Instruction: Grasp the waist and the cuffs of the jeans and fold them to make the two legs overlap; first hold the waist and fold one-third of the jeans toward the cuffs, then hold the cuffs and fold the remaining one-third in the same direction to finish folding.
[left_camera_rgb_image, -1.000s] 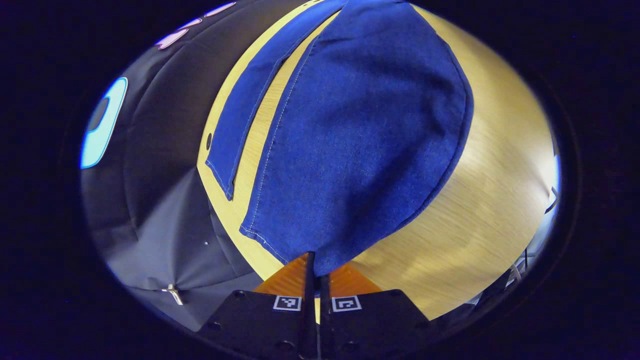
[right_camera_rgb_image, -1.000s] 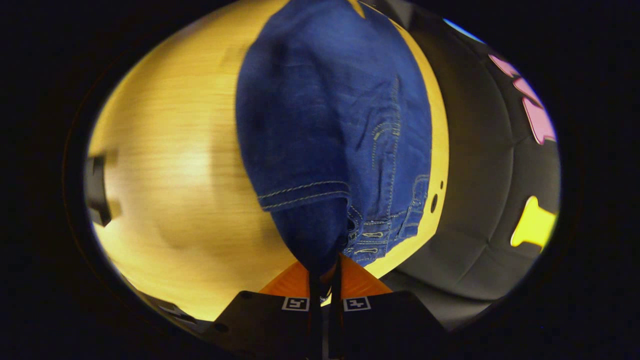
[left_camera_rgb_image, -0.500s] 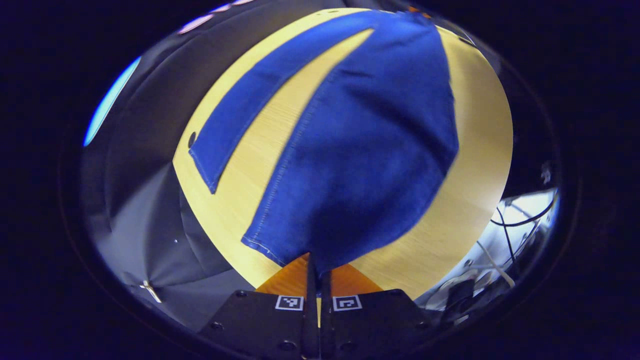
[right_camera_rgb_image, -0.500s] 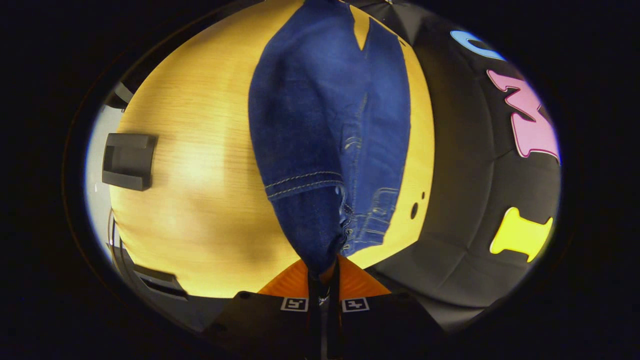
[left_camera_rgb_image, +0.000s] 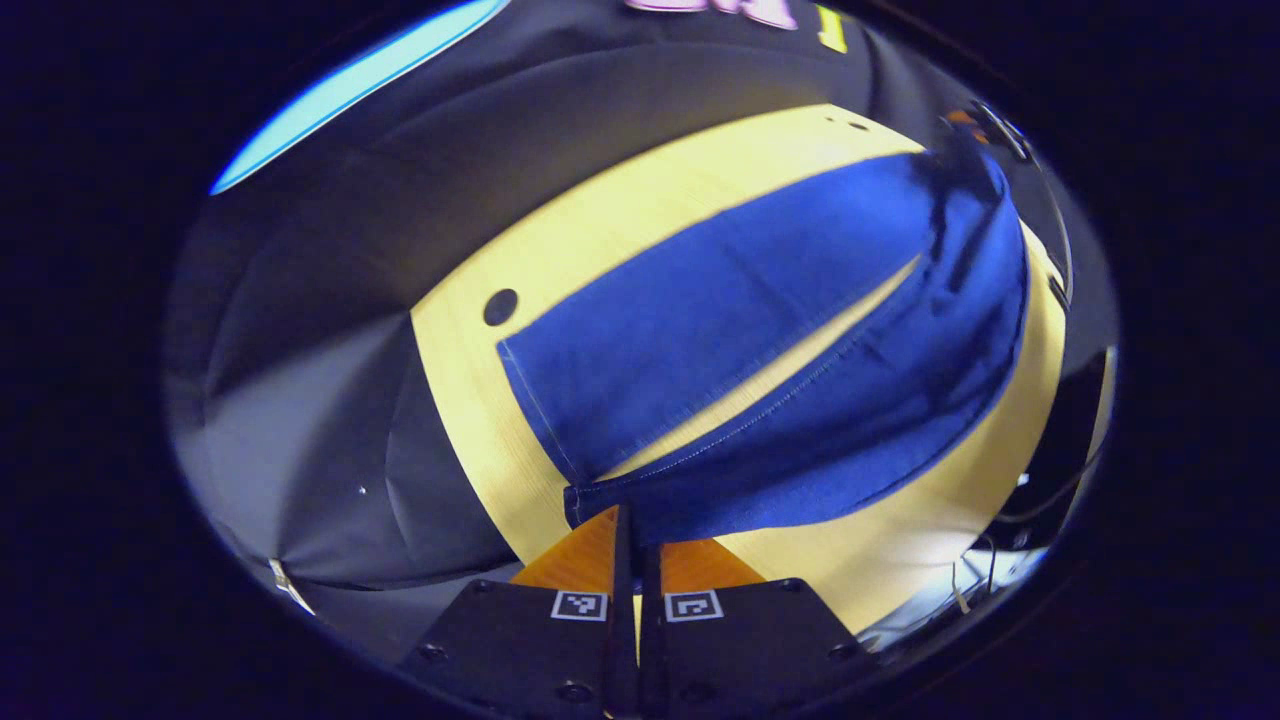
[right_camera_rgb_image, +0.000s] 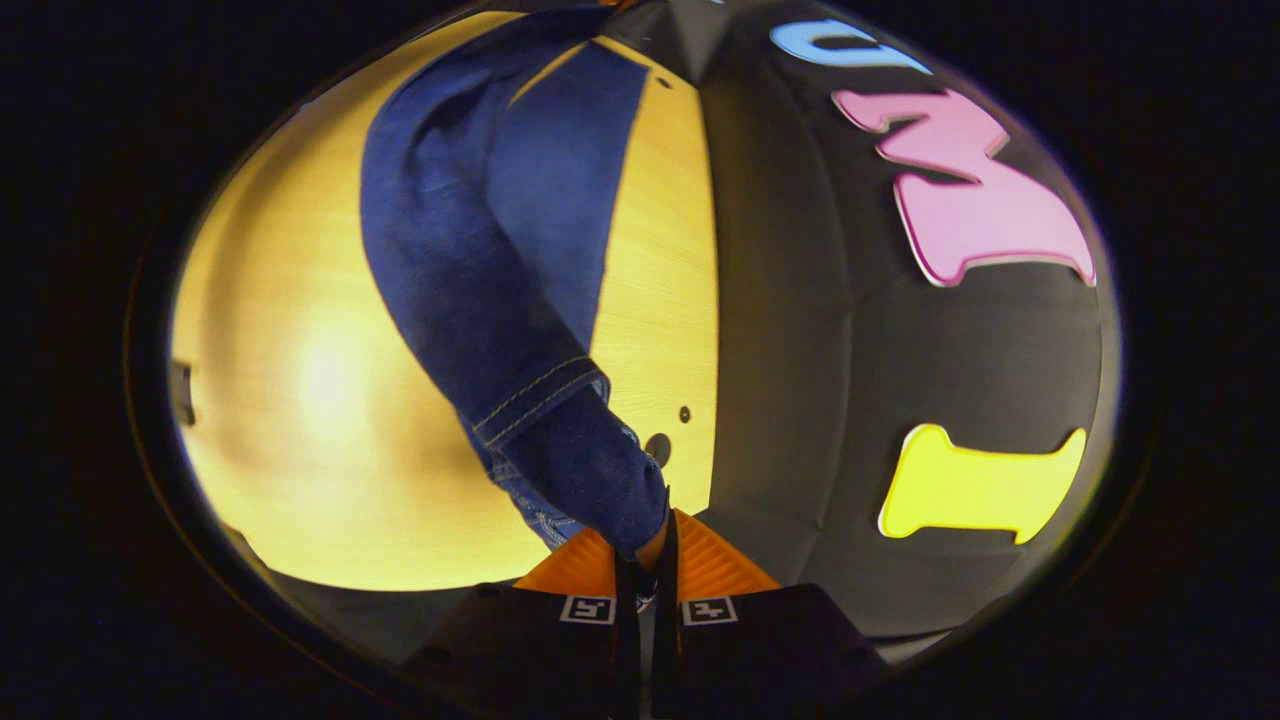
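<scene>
Left gripper view, nearest first: left gripper (left_camera_rgb_image: 634, 530) at the bottom edge, orange jaws pressed together with only a thin slit between them, pinching the cuff (left_camera_rgb_image: 600, 497) of one leg of the jeans (left_camera_rgb_image: 800, 330). That held leg runs up and to the right off the jaws, raised off the table (left_camera_rgb_image: 470, 400); its stitched hem and side seam are plain to see. Just beyond, the other leg lies flat on the light wood, its cuff end near a dark round hole (left_camera_rgb_image: 500, 306) in the tabletop. A narrow wedge of bare wood shows between the two legs, closing toward the far right, where the cloth bunches up and goes dark and blurred. Past the table edge, black booth wall; cables (left_camera_rgb_image: 1000, 590) at lower right. Right gripper view, nearest first: right gripper (right_camera_rgb_image: 650, 555) at the bottom, jaws drawn tight on a fold of denim at the waist (right_camera_rgb_image: 590, 470), a stitched band crossing the cloth just above the grip. From there the jeans trail up and to the left across the table (right_camera_rgb_image: 300, 400), lifted near the jaws, lying on the wood farther off. Two small dark holes (right_camera_rgb_image: 658, 447) in the table sit just right of the held cloth. Black wall beyond on the right.
</scene>
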